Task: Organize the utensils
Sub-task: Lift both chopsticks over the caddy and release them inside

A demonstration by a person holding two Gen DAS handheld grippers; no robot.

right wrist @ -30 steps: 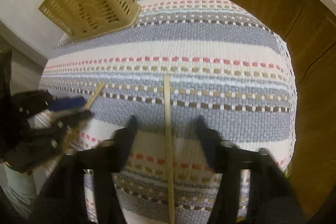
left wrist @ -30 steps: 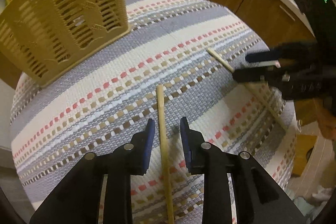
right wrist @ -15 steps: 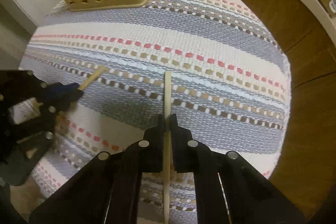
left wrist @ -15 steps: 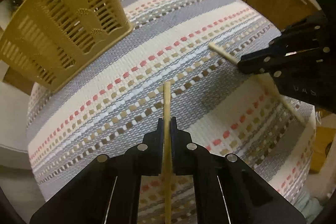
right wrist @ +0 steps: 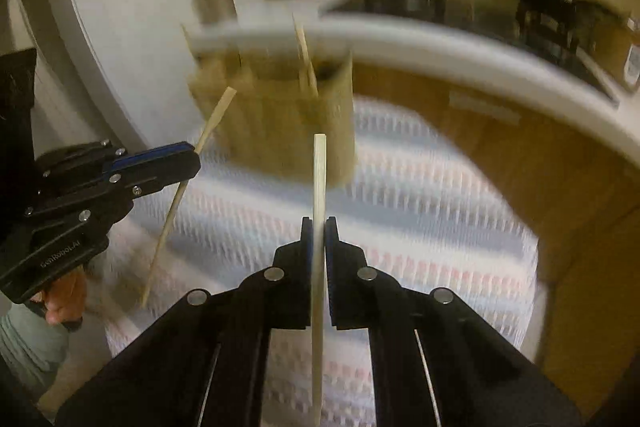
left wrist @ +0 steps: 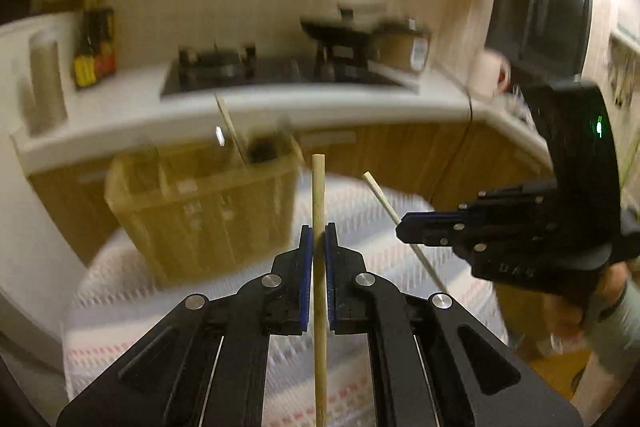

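Gripping one wooden chopstick each, both tools are raised above the striped mat point(left wrist: 400, 267). The left hand-held gripper point(left wrist: 319, 247) is clamped on its chopstick point(left wrist: 319, 195), which stands nearly upright between the blue pads with its blunt end above the fingertips. The right hand-held gripper point(right wrist: 319, 239) pinches the second chopstick point(right wrist: 319, 179) the same way; in the left view that stick point(left wrist: 384, 203) slants up from the closed jaws. Beyond them, on the mat over the tabletop, stands the yellow slotted utensil basket point(left wrist: 200, 211), blurred, with a few sticks poking from a rear compartment. Farther back runs a white kitchen counter point(left wrist: 280, 99) carrying a dark stove point(left wrist: 280, 71).
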